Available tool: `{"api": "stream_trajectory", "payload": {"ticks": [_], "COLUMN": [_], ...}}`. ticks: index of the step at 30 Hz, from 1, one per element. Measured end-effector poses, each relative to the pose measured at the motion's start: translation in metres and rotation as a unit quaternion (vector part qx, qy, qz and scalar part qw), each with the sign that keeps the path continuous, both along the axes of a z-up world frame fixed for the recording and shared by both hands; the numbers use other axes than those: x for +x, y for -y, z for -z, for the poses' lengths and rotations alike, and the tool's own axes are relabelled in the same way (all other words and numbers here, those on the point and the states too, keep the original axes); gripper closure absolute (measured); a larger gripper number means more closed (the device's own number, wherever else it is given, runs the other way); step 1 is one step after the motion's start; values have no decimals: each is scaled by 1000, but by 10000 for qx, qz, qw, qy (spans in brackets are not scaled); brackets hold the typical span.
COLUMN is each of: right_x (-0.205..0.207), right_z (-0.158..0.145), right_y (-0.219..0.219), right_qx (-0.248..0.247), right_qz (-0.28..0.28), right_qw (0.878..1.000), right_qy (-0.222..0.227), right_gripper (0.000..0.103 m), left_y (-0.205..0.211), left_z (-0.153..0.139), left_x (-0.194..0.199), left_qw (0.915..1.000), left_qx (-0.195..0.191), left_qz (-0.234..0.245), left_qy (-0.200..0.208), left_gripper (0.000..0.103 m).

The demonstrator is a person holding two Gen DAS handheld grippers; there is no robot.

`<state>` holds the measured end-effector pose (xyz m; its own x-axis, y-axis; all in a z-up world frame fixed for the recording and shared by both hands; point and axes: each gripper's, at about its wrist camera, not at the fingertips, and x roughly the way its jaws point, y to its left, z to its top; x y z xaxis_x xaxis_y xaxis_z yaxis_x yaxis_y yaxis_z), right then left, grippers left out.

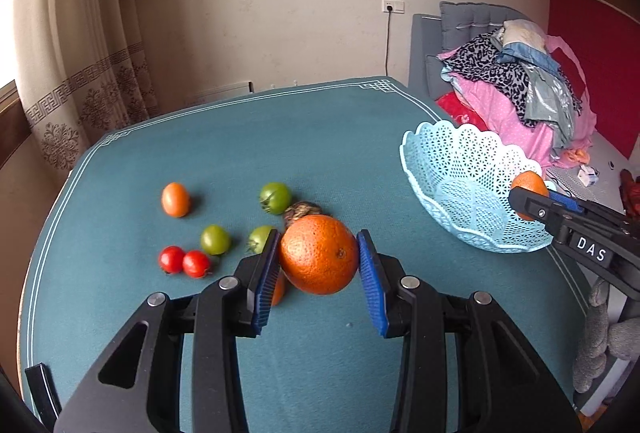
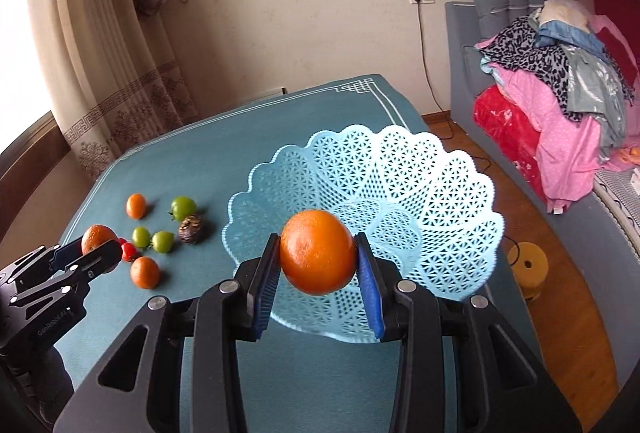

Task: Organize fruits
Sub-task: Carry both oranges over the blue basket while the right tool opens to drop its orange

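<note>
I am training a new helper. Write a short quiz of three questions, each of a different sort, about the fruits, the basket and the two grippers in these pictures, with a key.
1. True or false: the blue basket already holds fruit.
2. Multiple choice: what does the right gripper hold? A) a green tomato B) an orange C) nothing
3. Fill in: the number of green tomatoes on the table is ____.

Key
1. False. The basket is bare inside.
2. B. It is shut on an orange, held near the basket's front rim. The left gripper is shut on another orange, lifted above the loose fruits.
3. Three: green tomatoes.
</note>
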<state>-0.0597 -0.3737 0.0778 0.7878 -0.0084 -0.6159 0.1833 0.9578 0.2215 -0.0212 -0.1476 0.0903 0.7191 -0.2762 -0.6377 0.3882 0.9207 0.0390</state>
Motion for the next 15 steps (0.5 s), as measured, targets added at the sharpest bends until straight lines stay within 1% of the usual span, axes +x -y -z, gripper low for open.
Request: {"api": "stream_trajectory", "payload": {"ticks": [6, 15], "right_x": [5, 5], "right_z": [14, 15], "right_y": [20, 31], "right_qx": [-82, -15], "right_qz": [173, 263], "right_qw": [9996, 9995], "right_qy": [-195, -156], "right_gripper": [66, 65], "left_y": [38, 81], "left_z": [-1, 3], "left_x": [7, 18], "left_qw": [9993, 9968], "left_qx": [-6, -18], "left_qz": [375, 792], "left_qy": [-16, -144], "left_gripper": [64, 64]}}
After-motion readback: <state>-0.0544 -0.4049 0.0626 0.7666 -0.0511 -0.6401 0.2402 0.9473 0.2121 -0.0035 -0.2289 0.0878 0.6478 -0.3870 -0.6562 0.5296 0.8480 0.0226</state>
